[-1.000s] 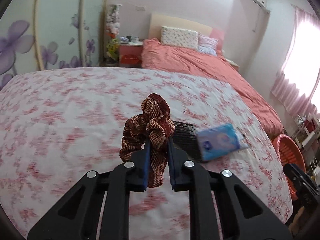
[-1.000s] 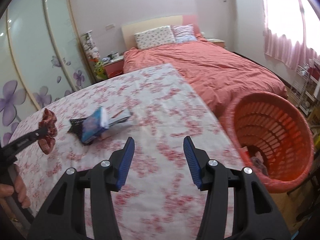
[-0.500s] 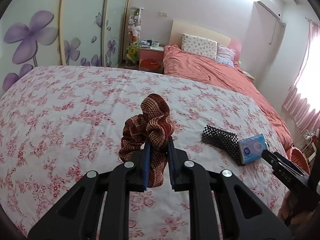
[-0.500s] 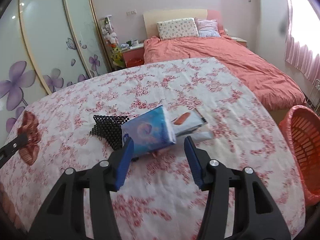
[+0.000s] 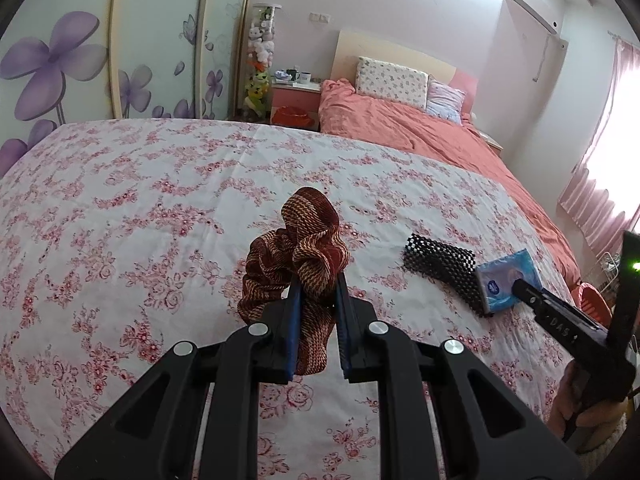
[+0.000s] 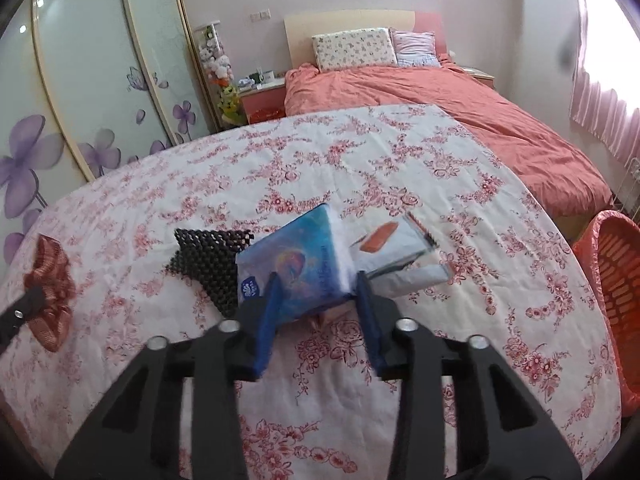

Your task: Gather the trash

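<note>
At the bottom centre of the left wrist view, the left gripper [image 5: 317, 280] pinches a reddish-brown scrunchie [image 5: 298, 256] between nearly closed blue pads, lifted above the floral tablecloth [image 5: 140, 200]. In the right wrist view, the right gripper [image 6: 316, 284] has just been closing its jaws around a blue tissue pack [image 6: 294, 266], pads against both its sides at mid-frame. The pack lies on the cloth, overlapping a black mesh mat [image 6: 204, 256] to its left, with a white wrapper [image 6: 400, 256] just to its right. An orange basket [image 6: 616, 300] stands at the right edge. Farther up, a bed with a coral cover [image 6: 440, 100] fills the background.
</note>
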